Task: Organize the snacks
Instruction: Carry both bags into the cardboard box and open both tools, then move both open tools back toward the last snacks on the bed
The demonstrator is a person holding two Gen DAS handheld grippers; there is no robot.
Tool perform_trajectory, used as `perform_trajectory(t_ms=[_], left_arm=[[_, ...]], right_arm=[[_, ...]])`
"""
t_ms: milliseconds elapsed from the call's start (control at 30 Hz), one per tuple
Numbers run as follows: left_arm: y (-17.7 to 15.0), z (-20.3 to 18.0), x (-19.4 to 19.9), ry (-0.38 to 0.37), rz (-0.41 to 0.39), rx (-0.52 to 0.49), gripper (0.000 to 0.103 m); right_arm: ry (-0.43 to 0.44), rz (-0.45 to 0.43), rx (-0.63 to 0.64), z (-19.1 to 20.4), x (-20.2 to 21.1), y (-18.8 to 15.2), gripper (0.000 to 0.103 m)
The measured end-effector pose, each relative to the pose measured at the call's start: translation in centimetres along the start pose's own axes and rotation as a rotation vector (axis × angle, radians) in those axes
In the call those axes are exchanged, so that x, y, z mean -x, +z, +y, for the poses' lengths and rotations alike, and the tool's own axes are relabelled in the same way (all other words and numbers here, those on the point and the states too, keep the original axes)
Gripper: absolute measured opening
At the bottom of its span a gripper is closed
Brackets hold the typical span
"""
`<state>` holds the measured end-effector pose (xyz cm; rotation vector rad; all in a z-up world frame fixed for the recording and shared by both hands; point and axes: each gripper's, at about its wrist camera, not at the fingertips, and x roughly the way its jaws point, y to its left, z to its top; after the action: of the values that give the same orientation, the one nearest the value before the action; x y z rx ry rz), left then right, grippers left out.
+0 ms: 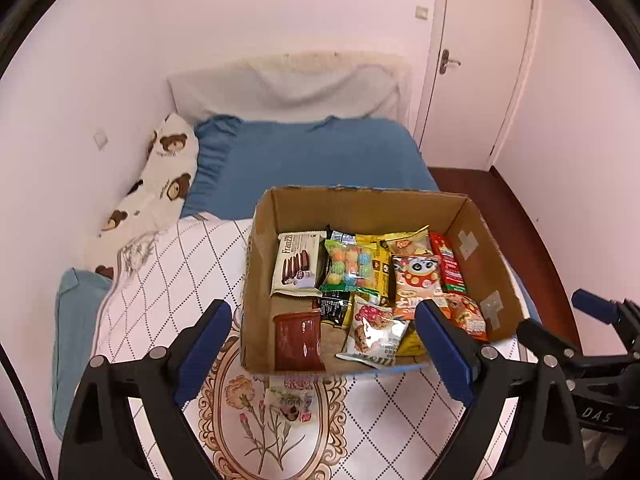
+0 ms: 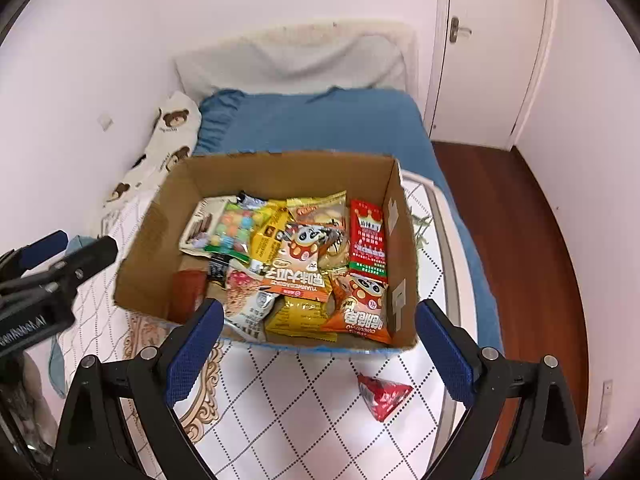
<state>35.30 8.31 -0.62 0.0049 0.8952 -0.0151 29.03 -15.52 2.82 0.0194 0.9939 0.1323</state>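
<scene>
An open cardboard box (image 1: 264, 248) (image 2: 152, 240) sits on a patterned cloth on the bed, holding several snack packs. A pale snack packet (image 1: 289, 405) lies on the cloth in front of the box, between my left gripper's (image 1: 324, 344) open, empty fingers. A red triangular snack pack (image 2: 382, 398) lies on the cloth in front of the box's right corner, between my right gripper's (image 2: 320, 340) open, empty fingers. The right gripper shows at the right edge of the left wrist view (image 1: 592, 320); the left one shows at the left of the right wrist view (image 2: 60, 256).
The white diamond-patterned cloth (image 1: 384, 420) covers the near bed. A blue blanket (image 1: 320, 156), a bear-print pillow (image 1: 168, 176) and a grey headboard cushion lie behind. A wall is on the left; wooden floor (image 2: 520, 220) and a door are on the right.
</scene>
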Motion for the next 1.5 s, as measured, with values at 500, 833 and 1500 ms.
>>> perform_trajectory(t_ms=[500, 833, 1500], left_arm=[[-3.4, -0.7, 6.5, -0.005, -0.094, 0.023, 0.094], [-4.3, -0.8, 5.8, 0.033, -0.077, 0.028, 0.094], [-15.3, 5.6, -8.3, 0.171, 0.368, 0.194, 0.094]], right_arm=[[-0.032, -0.159, -0.028, 0.1, 8.3, -3.7, 0.098], [0.007, -0.170, -0.081, -1.0, 8.8, -4.3, 0.098], [0.064, 0.255, -0.228, -10.1, -15.0, -12.2, 0.063]])
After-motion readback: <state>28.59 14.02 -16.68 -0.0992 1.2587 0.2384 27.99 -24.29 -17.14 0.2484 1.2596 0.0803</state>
